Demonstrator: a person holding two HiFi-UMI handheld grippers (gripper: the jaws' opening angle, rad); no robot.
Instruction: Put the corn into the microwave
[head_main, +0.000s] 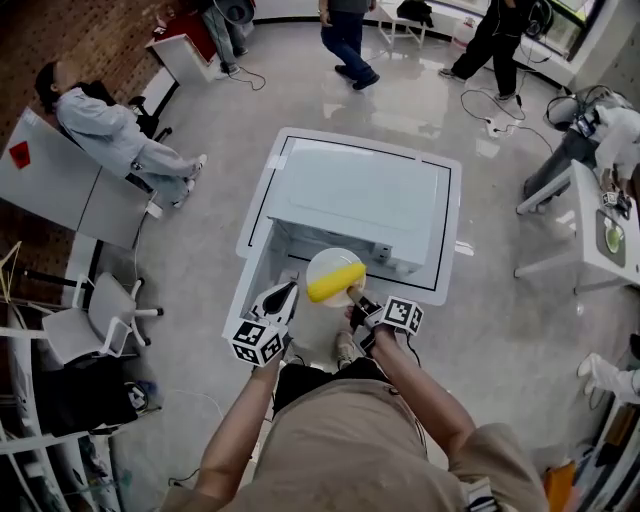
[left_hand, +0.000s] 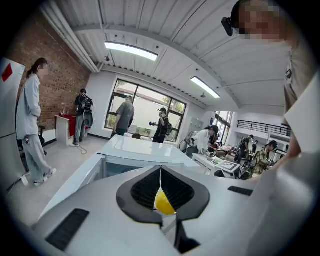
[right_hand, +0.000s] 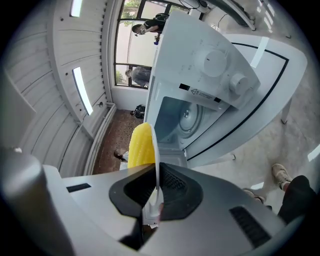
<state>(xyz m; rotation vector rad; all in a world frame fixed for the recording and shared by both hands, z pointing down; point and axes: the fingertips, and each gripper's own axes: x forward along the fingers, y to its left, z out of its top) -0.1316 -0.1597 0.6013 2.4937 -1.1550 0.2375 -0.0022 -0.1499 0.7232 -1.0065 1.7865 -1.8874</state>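
Note:
A yellow corn cob (head_main: 335, 281) lies on a small white plate (head_main: 328, 262), which hangs in front of the white microwave (head_main: 360, 195) on a white table (head_main: 445, 230). My right gripper (head_main: 357, 297) is shut on the plate's near rim. In the right gripper view the plate (right_hand: 156, 150) stands edge-on between the pads, with the corn (right_hand: 141, 145) beside it and the open microwave cavity (right_hand: 187, 117) just beyond. My left gripper (head_main: 285, 292) is at the plate's left edge with its jaws together. In the left gripper view a yellow patch (left_hand: 164, 202) shows below the closed pads.
The microwave's two knobs (right_hand: 215, 60) sit beside the cavity. A person reclines on a chair at the left (head_main: 110, 135), and others stand at the back (head_main: 348, 40). More white tables stand at the right (head_main: 590, 230). Cables (head_main: 495, 110) lie on the floor. A white chair (head_main: 95, 320) stands near left.

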